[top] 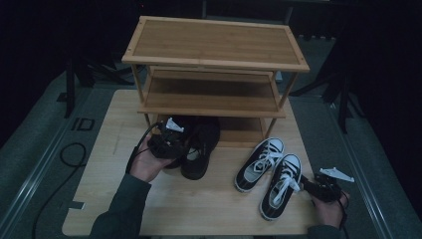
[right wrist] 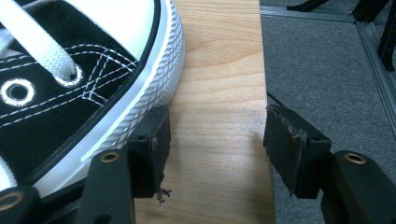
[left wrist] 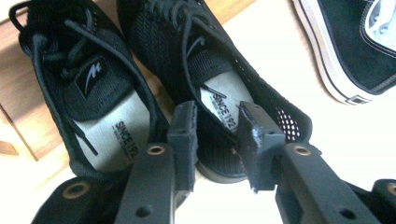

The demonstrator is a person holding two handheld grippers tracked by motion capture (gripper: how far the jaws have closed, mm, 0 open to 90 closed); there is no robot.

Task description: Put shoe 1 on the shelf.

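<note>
A pair of black mesh shoes (top: 194, 144) lies in front of the rack's bottom shelf. My left gripper (top: 185, 145) hovers at their heels, held in a hand. In the left gripper view the gripper (left wrist: 217, 116) has its jaws apart over the heel of the right-hand black shoe (left wrist: 219, 70); the grey insole shows in the gap and the pads press on nothing. Two black-and-white canvas sneakers (top: 271, 172) lie on the right. My right gripper (top: 304, 184) is open beside the nearer sneaker (right wrist: 70, 84), with its left pad (right wrist: 154, 140) against the white rubber sole and bare table between the jaws (right wrist: 217, 126).
A three-shelf bamboo rack (top: 214, 45) stands at the back of the wooden table (top: 199, 204). One canvas sneaker (left wrist: 355, 46) shows past the black shoes. The table's right edge (right wrist: 264, 70) drops to grey floor (right wrist: 327, 60). A black cable (top: 69, 154) loops on the floor at left.
</note>
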